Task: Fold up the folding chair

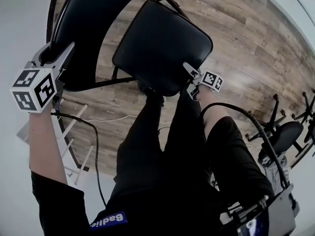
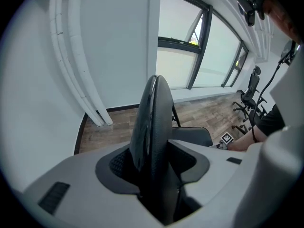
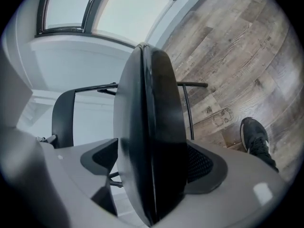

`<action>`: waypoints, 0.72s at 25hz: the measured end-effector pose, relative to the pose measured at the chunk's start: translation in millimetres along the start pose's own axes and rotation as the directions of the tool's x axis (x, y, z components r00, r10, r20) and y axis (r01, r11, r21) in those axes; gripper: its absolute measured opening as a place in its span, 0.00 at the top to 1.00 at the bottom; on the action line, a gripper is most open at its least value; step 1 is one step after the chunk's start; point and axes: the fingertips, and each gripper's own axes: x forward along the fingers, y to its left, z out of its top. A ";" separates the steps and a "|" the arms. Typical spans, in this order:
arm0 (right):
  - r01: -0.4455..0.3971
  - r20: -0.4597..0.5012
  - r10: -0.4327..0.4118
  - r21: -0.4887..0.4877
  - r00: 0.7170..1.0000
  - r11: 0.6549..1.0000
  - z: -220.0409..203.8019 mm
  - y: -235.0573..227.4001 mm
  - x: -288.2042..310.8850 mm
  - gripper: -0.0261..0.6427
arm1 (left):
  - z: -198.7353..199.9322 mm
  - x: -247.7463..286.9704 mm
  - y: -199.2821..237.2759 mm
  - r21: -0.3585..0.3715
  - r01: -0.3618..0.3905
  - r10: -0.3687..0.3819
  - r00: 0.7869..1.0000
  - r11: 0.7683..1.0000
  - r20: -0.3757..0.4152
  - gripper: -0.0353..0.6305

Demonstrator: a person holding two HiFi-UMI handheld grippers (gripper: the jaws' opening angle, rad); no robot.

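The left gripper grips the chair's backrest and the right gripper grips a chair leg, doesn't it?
Not quite. The right gripper grips the edge of the seat, not a leg; the right gripper view shows the padded seat between its jaws. The left gripper does grip the backrest.

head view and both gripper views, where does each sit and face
Head view: on the person's head, looking steeply down at the seat, backrest and floor; forearms, legs show.
Left gripper view: rides the left gripper, looks along jaws clamping the backrest toward windows.
Right gripper view: rides the right gripper, along jaws clamping the seat; a shoe shows.
Shared: backrest in all three.
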 end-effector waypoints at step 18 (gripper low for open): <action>0.024 -0.020 -0.026 -0.067 0.999 0.997 -22.5 89.0 -36.6 0.38 | 22.4 -65.9 -58.7 0.076 -0.105 0.108 0.994 0.992 -0.028 0.68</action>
